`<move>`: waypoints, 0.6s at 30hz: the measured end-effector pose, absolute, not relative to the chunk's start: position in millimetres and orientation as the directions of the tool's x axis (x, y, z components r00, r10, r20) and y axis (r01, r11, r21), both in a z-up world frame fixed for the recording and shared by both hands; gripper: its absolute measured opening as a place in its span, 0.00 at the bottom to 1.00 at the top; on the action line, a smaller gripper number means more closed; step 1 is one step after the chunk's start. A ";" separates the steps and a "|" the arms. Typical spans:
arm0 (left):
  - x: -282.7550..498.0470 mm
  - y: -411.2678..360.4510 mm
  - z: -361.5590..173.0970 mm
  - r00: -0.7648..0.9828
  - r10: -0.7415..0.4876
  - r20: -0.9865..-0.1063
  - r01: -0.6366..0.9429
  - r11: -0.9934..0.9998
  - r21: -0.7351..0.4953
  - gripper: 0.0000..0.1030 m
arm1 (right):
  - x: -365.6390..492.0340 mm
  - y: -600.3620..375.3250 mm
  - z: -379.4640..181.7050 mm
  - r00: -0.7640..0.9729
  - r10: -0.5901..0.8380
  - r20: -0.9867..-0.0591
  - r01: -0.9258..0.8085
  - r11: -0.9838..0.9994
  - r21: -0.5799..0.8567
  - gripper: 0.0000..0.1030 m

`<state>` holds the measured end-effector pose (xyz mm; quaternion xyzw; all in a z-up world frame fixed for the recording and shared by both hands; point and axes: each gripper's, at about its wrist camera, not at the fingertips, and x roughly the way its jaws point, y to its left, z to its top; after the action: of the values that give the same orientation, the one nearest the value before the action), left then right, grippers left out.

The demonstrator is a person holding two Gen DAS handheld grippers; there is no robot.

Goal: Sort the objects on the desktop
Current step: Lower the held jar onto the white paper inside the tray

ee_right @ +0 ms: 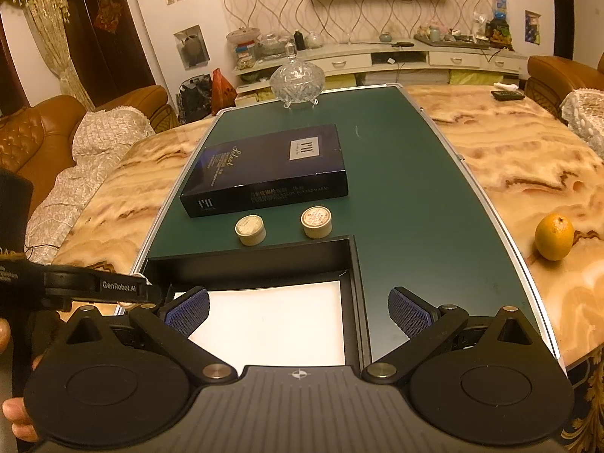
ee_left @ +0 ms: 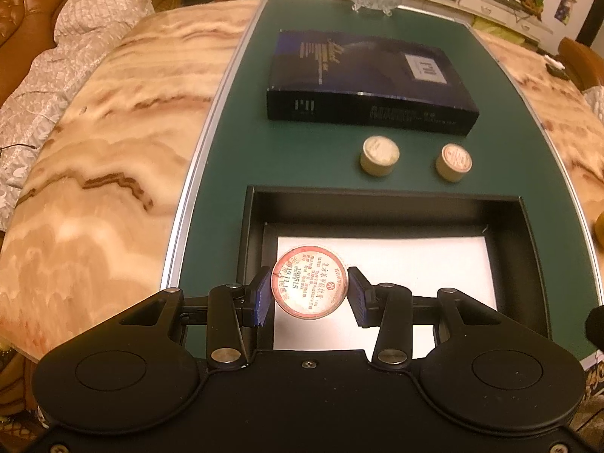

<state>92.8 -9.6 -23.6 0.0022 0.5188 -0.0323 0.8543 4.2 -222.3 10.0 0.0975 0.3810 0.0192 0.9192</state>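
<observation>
Over on the left, the left gripper [ee_left: 309,294] has its blue pads pinched on a small round tin with a red-ringed printed label [ee_left: 310,281], held above the white-lined floor of the open black box [ee_left: 528,256]. The risk here: the tin is gripped only at its curved rim, so a loose or tilted release could send it rolling on edge toward a box wall. The tool points forward and slightly down over the box's left half.

Moving across the green mat [ee_right: 415,188], two more small cream-sided round tins [ee_left: 380,155] [ee_left: 453,162] wait just beyond the box, in front of the dark blue flat carton [ee_left: 362,75].

On the right, the right gripper [ee_right: 298,313] sits spread wide and empty, level, over the box's near right edge.
</observation>
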 end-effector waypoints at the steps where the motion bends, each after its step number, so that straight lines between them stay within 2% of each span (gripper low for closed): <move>1: 92.5 -9.4 -24.9 0.456 -0.053 -0.888 0.058 0.998 -0.030 0.40 | 3.8 -222.3 9.9 0.709 0.110 -0.697 0.039 0.980 0.194 1.00; 18: 94.8 -15.2 -42.4 0.418 -0.033 -0.908 0.060 0.998 -0.009 0.40 | 3.2 -231.5 2.0 0.703 0.119 -0.701 0.054 0.974 0.220 1.00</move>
<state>94.8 -15.2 -42.4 0.0122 0.5386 -0.0276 0.8420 3.2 -231.5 2.0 0.1125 0.3850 0.0176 0.9159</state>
